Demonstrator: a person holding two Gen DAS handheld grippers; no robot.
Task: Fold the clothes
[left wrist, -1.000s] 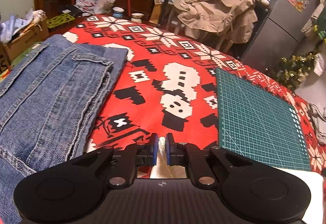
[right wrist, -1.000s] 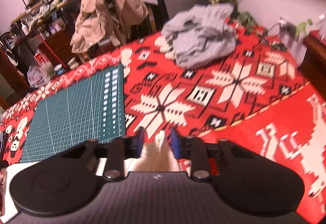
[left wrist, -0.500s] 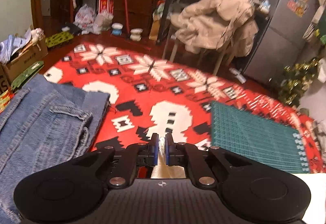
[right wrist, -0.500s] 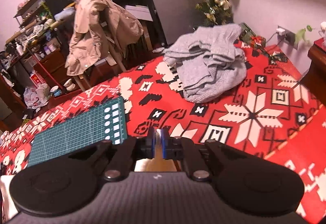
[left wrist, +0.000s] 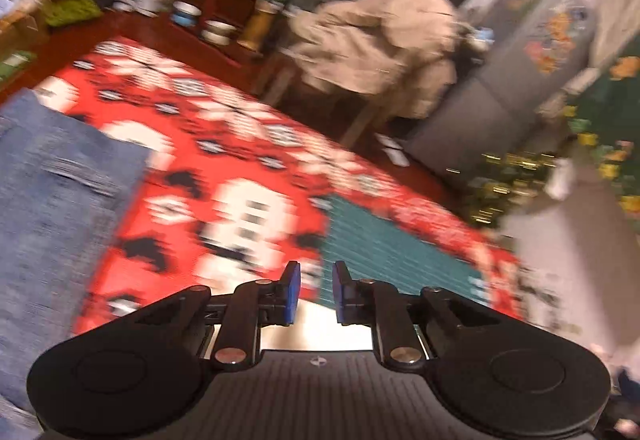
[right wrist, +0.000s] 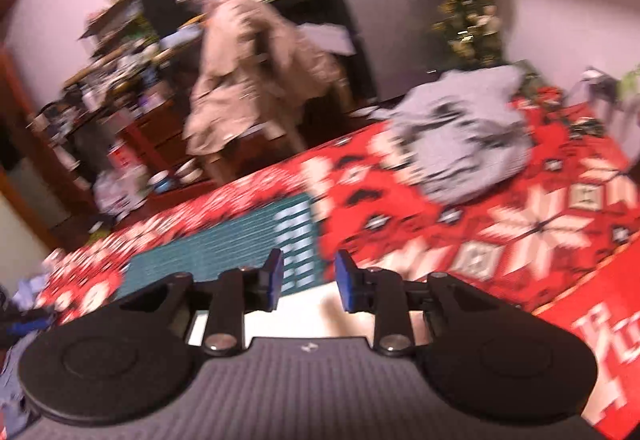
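Both views are blurred by motion. Blue jeans [left wrist: 52,208] lie flat on the red patterned cloth [left wrist: 192,160] at the left of the left wrist view. My left gripper [left wrist: 316,290] is open and empty above the cloth, by the green cutting mat [left wrist: 392,260]. A white garment edge [left wrist: 320,332] shows just below its fingers. My right gripper [right wrist: 308,280] is open and empty above the mat's near edge [right wrist: 240,248]. A crumpled grey garment [right wrist: 464,144] lies on the cloth at the far right. A white cloth [right wrist: 312,316] lies under the right fingers.
A beige coat [left wrist: 380,44] hangs over a chair past the table. A grey fridge [left wrist: 520,80] and a small decorated tree [right wrist: 468,12] stand behind. Cluttered shelves and bowls [left wrist: 200,20] are on the far left floor side.
Both grippers were shut on the white garment and have opened, letting it go. Both cameras have tilted up and swung, blurring the view.
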